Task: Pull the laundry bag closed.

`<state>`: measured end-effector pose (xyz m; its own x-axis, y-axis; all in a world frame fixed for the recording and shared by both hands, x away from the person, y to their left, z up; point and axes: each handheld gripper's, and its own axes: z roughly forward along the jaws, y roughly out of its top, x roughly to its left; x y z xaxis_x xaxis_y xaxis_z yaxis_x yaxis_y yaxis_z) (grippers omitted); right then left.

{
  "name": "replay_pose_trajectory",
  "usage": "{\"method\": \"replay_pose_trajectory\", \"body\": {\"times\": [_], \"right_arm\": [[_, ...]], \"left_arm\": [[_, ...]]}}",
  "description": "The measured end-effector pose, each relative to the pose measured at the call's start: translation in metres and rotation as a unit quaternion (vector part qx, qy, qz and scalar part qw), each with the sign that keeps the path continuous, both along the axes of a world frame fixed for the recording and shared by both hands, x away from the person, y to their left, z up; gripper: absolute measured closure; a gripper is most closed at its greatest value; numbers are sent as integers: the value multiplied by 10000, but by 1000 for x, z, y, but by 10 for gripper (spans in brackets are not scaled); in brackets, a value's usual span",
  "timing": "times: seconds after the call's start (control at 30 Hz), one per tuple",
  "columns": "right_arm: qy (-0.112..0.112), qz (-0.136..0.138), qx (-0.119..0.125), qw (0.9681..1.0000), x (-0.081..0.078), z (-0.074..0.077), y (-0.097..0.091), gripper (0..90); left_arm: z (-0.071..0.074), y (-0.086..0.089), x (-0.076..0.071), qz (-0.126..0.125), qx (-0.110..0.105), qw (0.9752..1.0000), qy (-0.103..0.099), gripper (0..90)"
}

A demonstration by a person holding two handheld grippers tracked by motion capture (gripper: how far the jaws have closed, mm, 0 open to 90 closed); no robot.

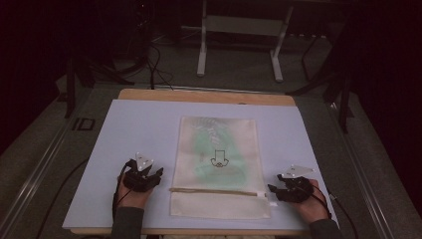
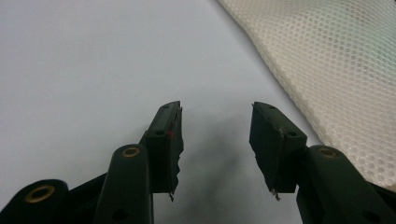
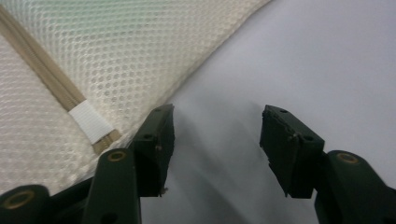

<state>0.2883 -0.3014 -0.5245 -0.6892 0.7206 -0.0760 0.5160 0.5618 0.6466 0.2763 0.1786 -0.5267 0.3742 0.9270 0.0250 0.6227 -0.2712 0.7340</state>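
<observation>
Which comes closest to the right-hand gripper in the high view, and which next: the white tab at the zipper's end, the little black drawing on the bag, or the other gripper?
From the right gripper:
1. White tab, at the zipper's right end, right beside the gripper.
2. Black drawing, at the mesh bag's middle, up and left.
3. Left gripper, across the bag at its left edge.

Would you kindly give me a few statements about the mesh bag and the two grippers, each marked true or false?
1. The mesh bag lies flat on the mat between the grippers. True.
2. The left gripper grips the bag's edge. False: its jaws are open over bare mat, with the bag beside them.
3. The right gripper is open with nothing between its jaws. True.
4. The zipper runs across the bag's far end. False: it crosses the end near the person.
5. A green thing shows through the mesh. True.
</observation>
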Motion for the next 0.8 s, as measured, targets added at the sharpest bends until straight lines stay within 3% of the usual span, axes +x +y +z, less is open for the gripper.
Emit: {"method": "replay_pose_trajectory", "body": {"times": [0.13, 0.53, 0.8], "right_arm": [[31, 71, -58, 10000, 0, 1, 2, 434], [173, 365, -300, 9987, -2, 6, 13, 449], [226, 572, -478, 9970, -3, 12, 19, 475]], "left_arm": [[0, 1, 0, -129, -80, 9999, 46, 535], [1, -3, -1, -359, 79, 9993, 34, 540], [1, -6, -1, -558, 72, 9984, 22, 545]]}}
